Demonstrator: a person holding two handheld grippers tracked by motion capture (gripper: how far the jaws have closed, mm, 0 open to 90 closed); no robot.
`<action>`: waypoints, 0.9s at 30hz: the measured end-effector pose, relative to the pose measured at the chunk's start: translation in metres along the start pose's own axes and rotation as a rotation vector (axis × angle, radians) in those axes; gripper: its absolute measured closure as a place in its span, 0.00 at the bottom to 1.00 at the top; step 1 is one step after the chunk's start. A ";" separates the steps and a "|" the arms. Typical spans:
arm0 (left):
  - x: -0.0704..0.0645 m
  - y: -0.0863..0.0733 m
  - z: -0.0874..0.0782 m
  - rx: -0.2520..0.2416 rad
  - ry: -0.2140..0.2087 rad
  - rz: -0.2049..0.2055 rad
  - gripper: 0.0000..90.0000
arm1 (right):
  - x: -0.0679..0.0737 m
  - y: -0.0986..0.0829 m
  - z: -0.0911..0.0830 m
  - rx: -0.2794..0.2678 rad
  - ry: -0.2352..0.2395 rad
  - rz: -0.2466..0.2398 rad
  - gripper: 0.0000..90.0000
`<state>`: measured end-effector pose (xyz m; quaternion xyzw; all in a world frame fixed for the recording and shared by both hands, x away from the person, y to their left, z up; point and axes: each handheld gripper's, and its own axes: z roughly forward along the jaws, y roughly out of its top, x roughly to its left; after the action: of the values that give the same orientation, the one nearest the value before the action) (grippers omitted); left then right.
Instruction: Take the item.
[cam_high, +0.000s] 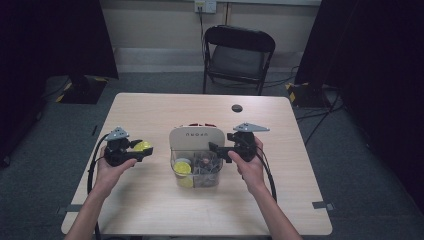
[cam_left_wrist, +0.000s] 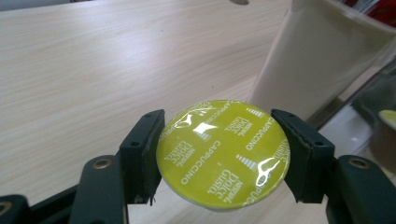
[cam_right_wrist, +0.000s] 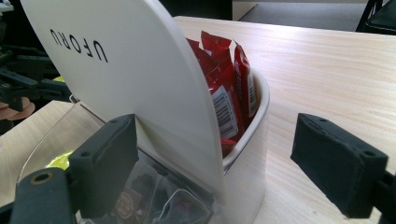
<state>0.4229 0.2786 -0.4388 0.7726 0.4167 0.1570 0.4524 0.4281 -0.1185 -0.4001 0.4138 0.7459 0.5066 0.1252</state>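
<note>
Your left tongs (cam_left_wrist: 223, 156) gripped the yellow capsule (cam_left_wrist: 223, 154) by its rim, foil up, above the surface (cam_high: 150, 210) just left of the organizer (cam_high: 196, 137), i.e. clear bin lay rightward; right tongs (cam_right_wrist: 243, 163) stood wide, straddling its white back wall.

A black folding chair (cam_high: 239, 56) stands behind the light wooden surface (cam_high: 150, 200) on grey carpet (cam_high: 360, 165). The wall (cam_high: 160, 22) is beige with a socket (cam_high: 205, 5). Dark curtains (cam_high: 375, 50) hang at both sides.
</note>
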 end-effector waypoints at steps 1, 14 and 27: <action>0.000 0.000 0.000 0.000 0.000 0.000 0.42 | 0.000 0.000 0.000 0.000 0.000 0.000 0.15; 0.013 -0.016 0.022 0.087 0.029 -0.028 0.42 | 0.000 0.000 0.000 0.002 -0.004 -0.002 0.15; 0.018 -0.027 0.035 0.141 0.050 -0.038 0.42 | 0.000 0.001 0.000 0.006 0.000 -0.003 0.15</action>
<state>0.4416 0.2792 -0.4822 0.7903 0.4526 0.1378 0.3894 0.4286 -0.1183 -0.3995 0.4132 0.7481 0.5040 0.1248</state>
